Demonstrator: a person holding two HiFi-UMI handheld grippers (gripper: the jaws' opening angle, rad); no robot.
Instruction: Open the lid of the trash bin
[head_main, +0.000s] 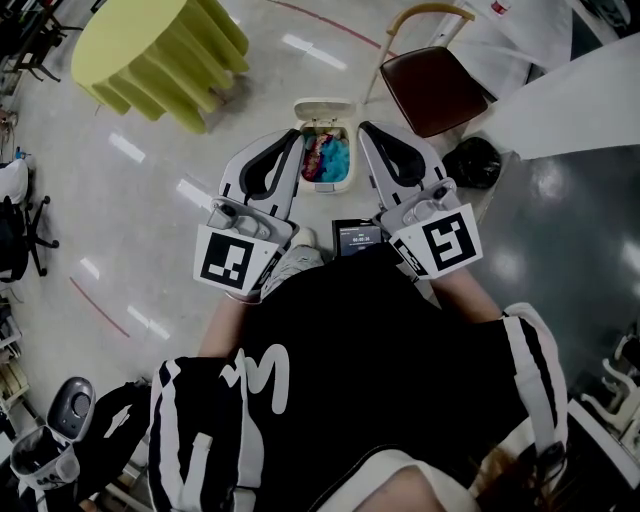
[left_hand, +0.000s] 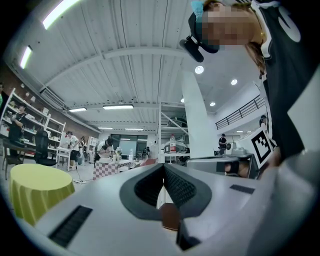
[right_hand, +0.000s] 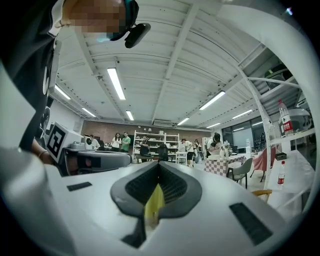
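My two grippers are up in front of my chest, marker cubes nearest me. The left gripper (head_main: 296, 139) has its fingers pressed together at the tips with nothing caught between them. In its own view (left_hand: 163, 168) a brown patch shows through the gap lower down, too blurred to name. The right gripper (head_main: 365, 129) is the same, tips meeting and holding nothing (right_hand: 159, 165). A yellow sliver shows in its gap, and I cannot make out what that is.

A small dark screen (head_main: 357, 238) sits between the cubes, its lower edge cut off by my black top.

Just past the fingertips, on the floor between the two grippers, stands the trash bin (head_main: 326, 186). Its long axis runs straight away from me. The lid (head_main: 324, 108) is thrown back at the far end, with its inside facing up. Bright blue and pink stuff (head_main: 325, 158) fills the bin. My left fingers cover part of its left edge, and from above I see only the rim, not the walls.

Farther off stand a brown chair (head_main: 432, 88), a black bag (head_main: 472, 162) and a yellow table (head_main: 150, 50).
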